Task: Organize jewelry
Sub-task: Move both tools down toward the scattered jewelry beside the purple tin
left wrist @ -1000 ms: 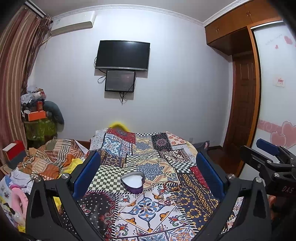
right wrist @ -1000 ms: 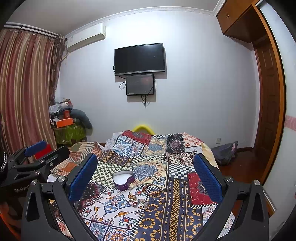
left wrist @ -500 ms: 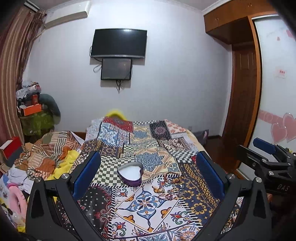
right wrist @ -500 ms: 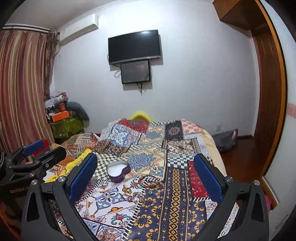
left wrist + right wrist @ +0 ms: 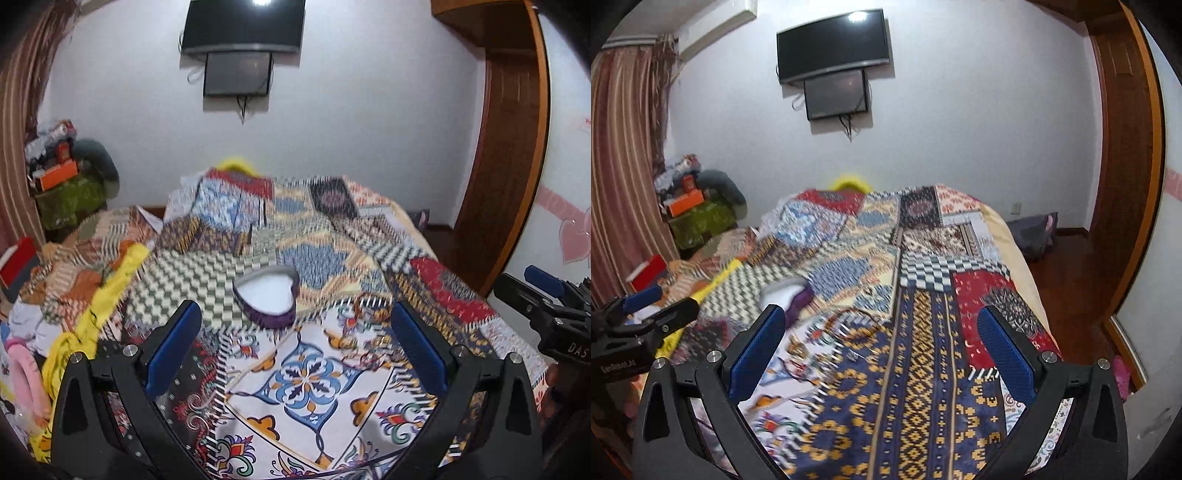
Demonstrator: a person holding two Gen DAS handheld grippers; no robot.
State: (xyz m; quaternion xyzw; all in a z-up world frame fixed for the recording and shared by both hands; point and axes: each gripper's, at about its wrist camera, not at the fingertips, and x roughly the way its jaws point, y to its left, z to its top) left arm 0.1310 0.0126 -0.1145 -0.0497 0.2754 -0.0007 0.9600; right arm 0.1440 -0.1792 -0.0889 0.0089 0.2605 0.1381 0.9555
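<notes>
A purple heart-shaped box [image 5: 266, 297] with a white inside lies open on the patchwork bedspread [image 5: 306, 384], ahead of my left gripper [image 5: 295, 332], which is open and holds nothing. Thin jewelry pieces [image 5: 364, 347] lie on the spread to the box's right, too blurred to tell apart. In the right wrist view the same box [image 5: 786, 295] sits ahead to the left and a beaded bracelet [image 5: 849, 326] lies just beyond my open, empty right gripper [image 5: 882, 332]. Each gripper shows at the edge of the other's view, the right gripper [image 5: 546, 299] and the left gripper [image 5: 646, 310].
Crumpled striped and yellow bedding [image 5: 92, 280] is heaped on the bed's left side. A wooden door [image 5: 1123, 158] and bare floor [image 5: 1067, 273] lie to the right. A television [image 5: 833, 44] hangs on the far wall. Curtains [image 5: 620, 177] and cluttered boxes [image 5: 690, 199] stand at the left.
Both grippers have tilted down and moved closer to the bed; the heart box and the jewelry now appear larger and nearer. Both stay open.
</notes>
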